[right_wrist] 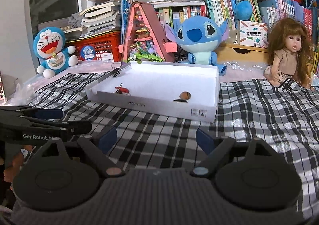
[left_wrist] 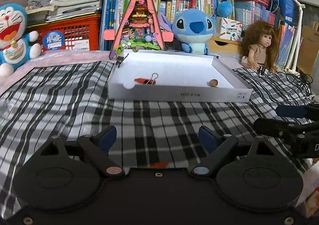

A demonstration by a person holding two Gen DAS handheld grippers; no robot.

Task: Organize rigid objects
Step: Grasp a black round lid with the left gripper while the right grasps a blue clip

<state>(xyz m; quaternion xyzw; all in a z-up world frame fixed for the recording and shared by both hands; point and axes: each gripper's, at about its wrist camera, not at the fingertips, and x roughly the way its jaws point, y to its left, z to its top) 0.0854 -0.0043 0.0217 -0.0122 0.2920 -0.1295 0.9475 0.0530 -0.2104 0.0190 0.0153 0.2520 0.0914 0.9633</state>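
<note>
So the white box [left_wrist: 179, 93] is sitting on the plaid cloth [left_wrist: 59, 93] right in front of me, open side up, and that's clearly where the small hard stuff is meant to end up. Inside there's a red binder clip [left_wrist: 146, 81] lying on the floor near the front wall, toward the left, and a little brown round thing [left_wrist: 213, 83] toward the right front corner, can't tell what it is exactly, maybe a wooden ball. Another clip, a black one [right_wrist: 117, 72], is pinched onto the left rim, upright, I'd guess to stiffen that wall. My left gripper [left_wrist: 157, 138] has its fingers wide apart with nothing between them, just cloth underneath. Same for my right gripper [right_wrist: 157, 138], spread open and empty. Both are held low, side by side, short of the box and not touching it. No loose objects on the cloth that I can see, so the sorting looks about done. Behind it all: a pink A-frame toy [left_wrist: 138, 25], a blue plush [left_wrist: 192, 29] and a doll [left_wrist: 259, 45] against the bookshelves.
</note>
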